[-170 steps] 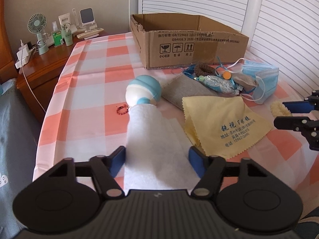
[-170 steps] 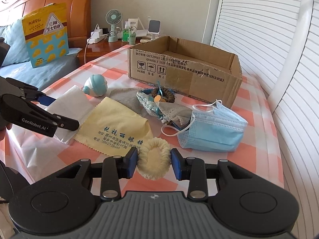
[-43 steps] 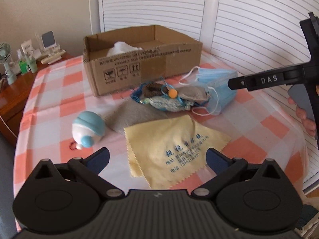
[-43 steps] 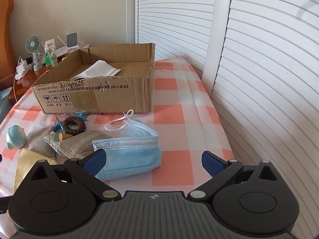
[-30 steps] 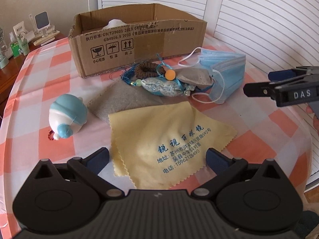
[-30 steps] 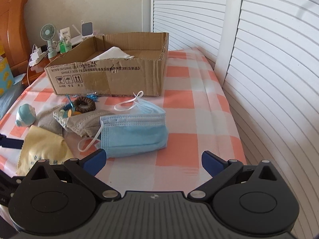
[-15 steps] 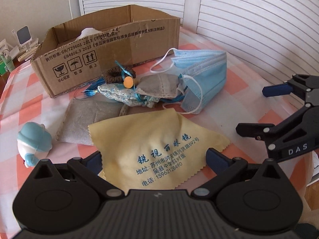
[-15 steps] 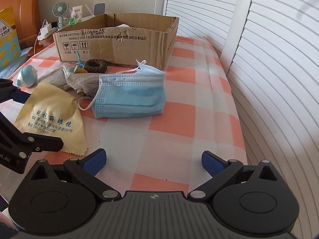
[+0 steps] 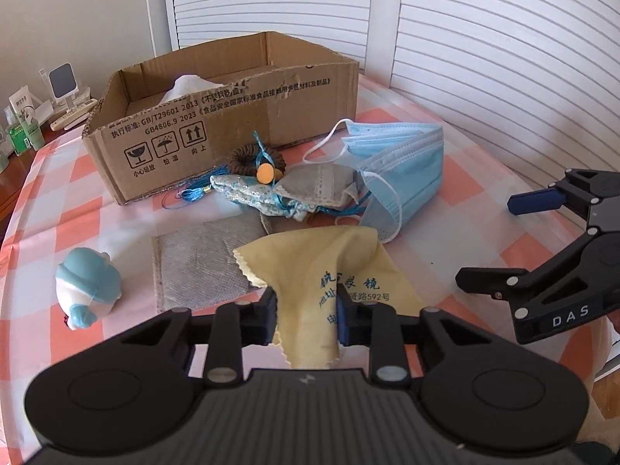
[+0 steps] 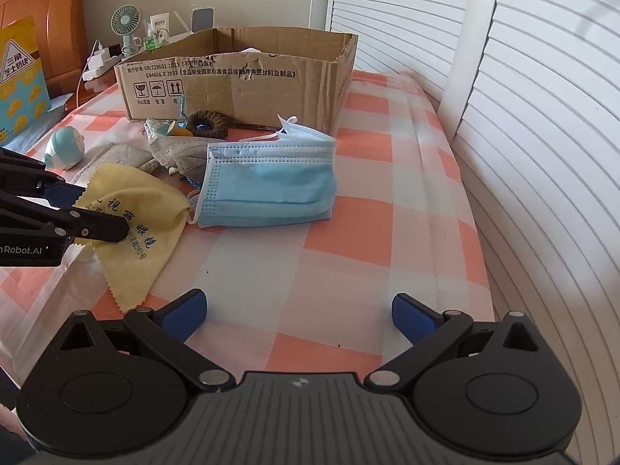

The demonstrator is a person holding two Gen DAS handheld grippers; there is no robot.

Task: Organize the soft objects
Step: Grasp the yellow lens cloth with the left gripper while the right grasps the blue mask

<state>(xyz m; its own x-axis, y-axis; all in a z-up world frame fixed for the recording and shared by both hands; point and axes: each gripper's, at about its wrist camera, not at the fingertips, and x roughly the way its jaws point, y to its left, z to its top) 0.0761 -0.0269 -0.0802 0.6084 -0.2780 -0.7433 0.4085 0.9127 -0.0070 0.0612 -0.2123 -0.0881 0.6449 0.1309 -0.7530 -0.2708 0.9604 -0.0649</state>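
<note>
Checked tablecloth (image 10: 348, 232), cardboard box (image 10: 240, 89); white louvred shutters (image 10: 542, 116), wooden headboard (image 10: 42, 19)

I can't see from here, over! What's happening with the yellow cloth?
Left gripper closing on yellow cloth. Right gripper open, empty. Box path clear.

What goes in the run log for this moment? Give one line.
left gripper: closing, yellow cloth between jaws | right gripper: open, empty | cardboard box: white cloth inside

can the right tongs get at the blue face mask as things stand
Probably yes. The right tongs are open and empty, the blue face mask lies uncovered ahead of them with bare checked tablecloth between, and the left tongs sit off to the side, closing on the yellow cloth.
</note>
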